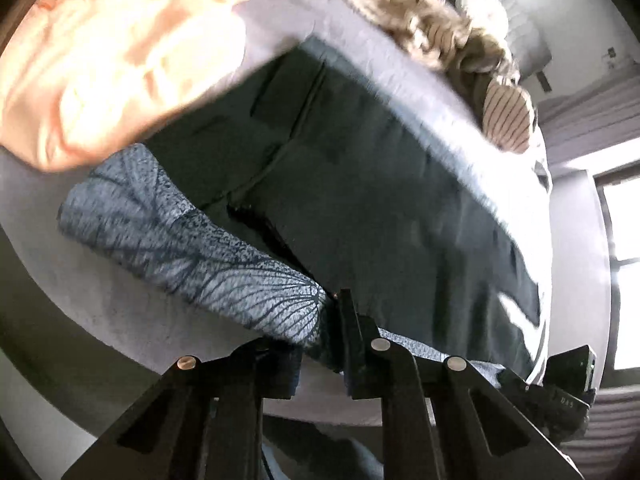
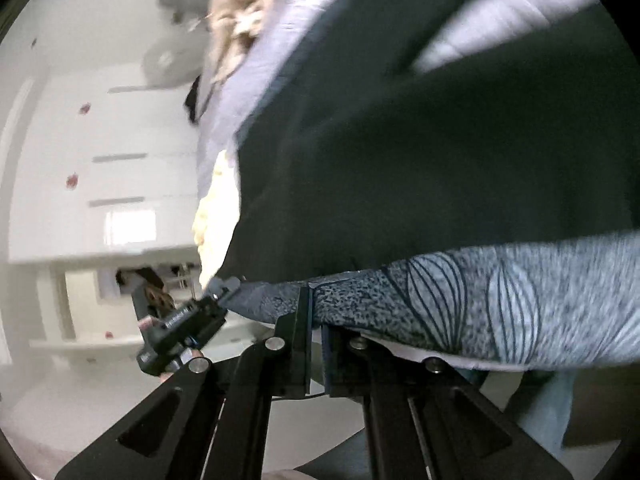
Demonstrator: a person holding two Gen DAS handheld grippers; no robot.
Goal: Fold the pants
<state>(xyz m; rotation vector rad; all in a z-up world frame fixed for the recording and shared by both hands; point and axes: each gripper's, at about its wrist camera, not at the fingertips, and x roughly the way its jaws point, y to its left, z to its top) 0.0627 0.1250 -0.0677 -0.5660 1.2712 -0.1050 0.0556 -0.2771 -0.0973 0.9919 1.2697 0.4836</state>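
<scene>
Both pairs of fingers are pinching one edge of the leaf-print pants: left gripper at six o'clock, right gripper likewise. They are lying over a dark garment on the bed. Soft, light, floppy cloth; I judge gripping corners is keeping it taut.
</scene>
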